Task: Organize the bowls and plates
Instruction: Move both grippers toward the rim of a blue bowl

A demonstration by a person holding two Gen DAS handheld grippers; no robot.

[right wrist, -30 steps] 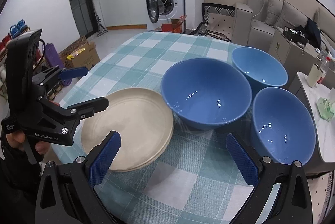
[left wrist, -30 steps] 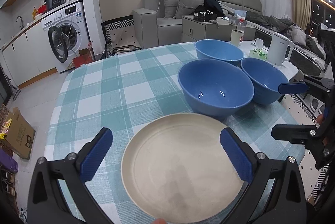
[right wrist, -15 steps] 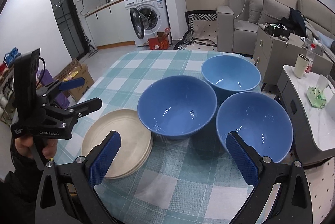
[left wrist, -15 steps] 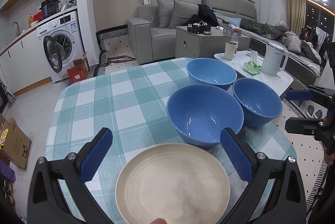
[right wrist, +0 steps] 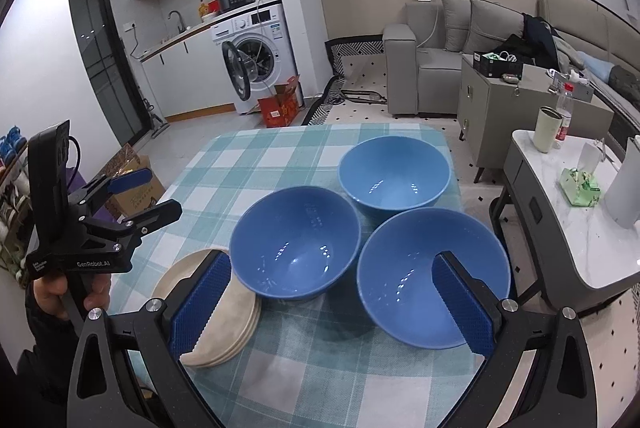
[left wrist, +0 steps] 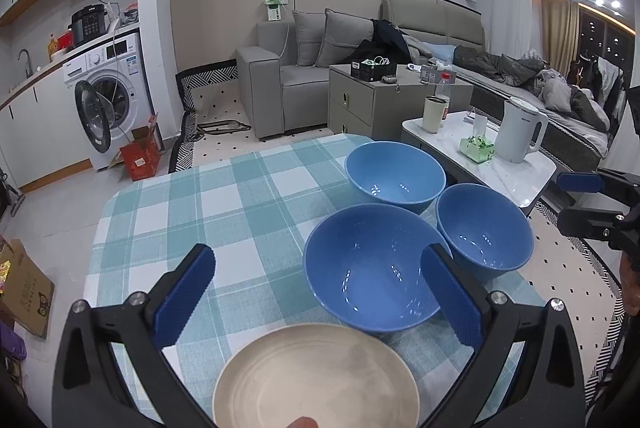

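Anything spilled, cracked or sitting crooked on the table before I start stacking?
Nothing stands out. Three blue bowls sit upright and dry, and the cream plates lie in a flat stack on the checked tablecloth.

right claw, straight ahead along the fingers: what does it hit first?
Probably the nearest blue bowl: the right claw is open, its right finger overlapping that bowl's rim. The middle bowl sits slightly left. Depth is unclear.

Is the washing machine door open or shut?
Open. The washing machine has its round door swung outward, leaving the drum opening exposed; the left wrist view shows the same.
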